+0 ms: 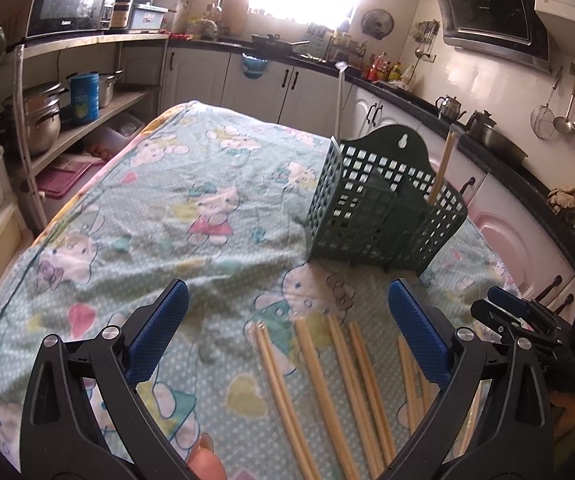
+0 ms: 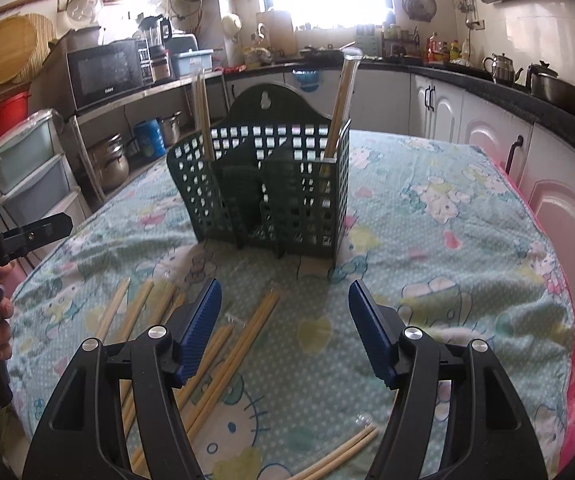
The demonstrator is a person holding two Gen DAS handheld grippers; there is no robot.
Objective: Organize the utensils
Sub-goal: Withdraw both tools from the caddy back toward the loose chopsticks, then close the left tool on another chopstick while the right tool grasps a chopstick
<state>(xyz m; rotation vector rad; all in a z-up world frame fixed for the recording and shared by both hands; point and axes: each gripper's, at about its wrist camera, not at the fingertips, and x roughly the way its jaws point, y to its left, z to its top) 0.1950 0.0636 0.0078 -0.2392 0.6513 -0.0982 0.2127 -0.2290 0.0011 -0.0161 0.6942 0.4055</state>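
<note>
The left gripper (image 1: 287,316) hovers over the desk (image 1: 135,208) with its jaws wide apart and nothing between them. The right gripper (image 2: 285,320) does the same, jaws spread and empty. A green basket (image 2: 271,184) stands upright at mid-desk on the cartoon cloth, with chopsticks upright in its left (image 2: 201,116) and right (image 2: 341,108) compartments. Loose chopsticks (image 1: 327,392) lie flat on the cloth near the grippers, in front of the basket; one pair (image 2: 339,456) lies apart at the near edge.
</note>
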